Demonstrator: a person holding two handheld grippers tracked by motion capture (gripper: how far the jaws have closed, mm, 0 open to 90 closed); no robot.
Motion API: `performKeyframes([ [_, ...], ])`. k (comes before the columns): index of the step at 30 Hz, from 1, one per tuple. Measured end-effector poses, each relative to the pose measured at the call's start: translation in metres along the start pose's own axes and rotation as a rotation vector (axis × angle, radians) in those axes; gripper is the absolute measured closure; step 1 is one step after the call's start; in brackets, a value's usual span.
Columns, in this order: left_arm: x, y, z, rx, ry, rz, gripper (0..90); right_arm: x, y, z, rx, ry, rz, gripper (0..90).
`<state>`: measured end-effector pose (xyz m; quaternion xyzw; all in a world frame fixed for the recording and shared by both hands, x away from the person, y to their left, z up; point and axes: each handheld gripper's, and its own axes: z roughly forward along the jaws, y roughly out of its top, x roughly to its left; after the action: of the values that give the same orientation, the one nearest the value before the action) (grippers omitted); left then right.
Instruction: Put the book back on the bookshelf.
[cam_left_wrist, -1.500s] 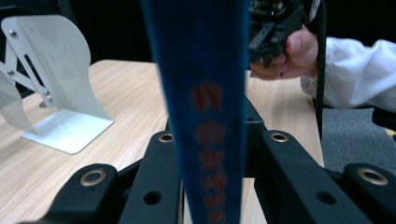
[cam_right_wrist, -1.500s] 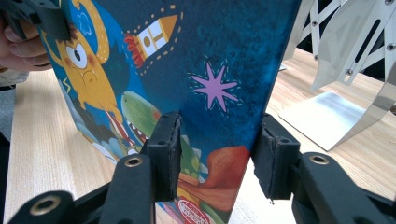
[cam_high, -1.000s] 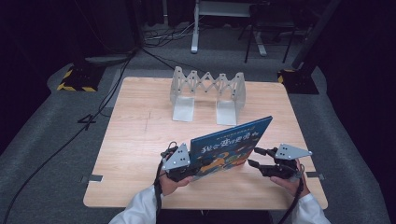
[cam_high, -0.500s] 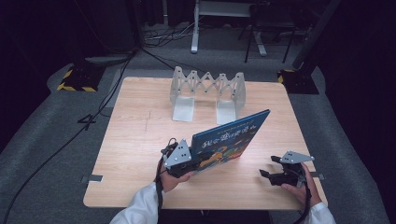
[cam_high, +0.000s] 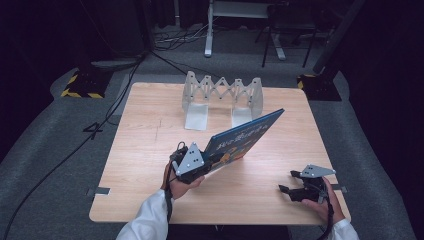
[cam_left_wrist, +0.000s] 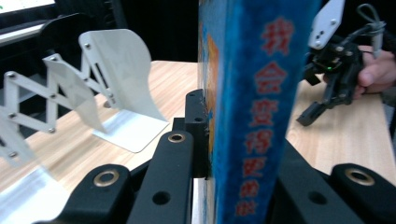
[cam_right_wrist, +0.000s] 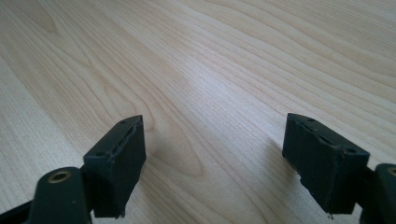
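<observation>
Right tool near table front edge, low over bare wood, jaws spread wide after just opening, nothing between them. Left tool further in, clamped on lower corner of blue book; book held clear of table, tilted, far corner raised toward rack; in left gripper view spine upright between jaws. Beyond: white expanding book rack at table's far side, slots holding nothing. Book apart from rack.
</observation>
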<state>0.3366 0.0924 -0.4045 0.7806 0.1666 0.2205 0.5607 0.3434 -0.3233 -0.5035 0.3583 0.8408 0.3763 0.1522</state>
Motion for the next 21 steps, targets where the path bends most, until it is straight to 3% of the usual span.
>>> performKeyframes([
  [5, 0.007, 0.004, -0.004, 0.02, 0.04, 0.022, 83.0, -0.001, 0.0, 0.0, -0.006, 0.01, 0.013, 21.9],
  [21, 0.04, 0.013, -0.031, 0.019, 0.18, 0.013, 83.0, -0.001, 0.0, 0.0, -0.009, 0.01, 0.013, 21.9],
])
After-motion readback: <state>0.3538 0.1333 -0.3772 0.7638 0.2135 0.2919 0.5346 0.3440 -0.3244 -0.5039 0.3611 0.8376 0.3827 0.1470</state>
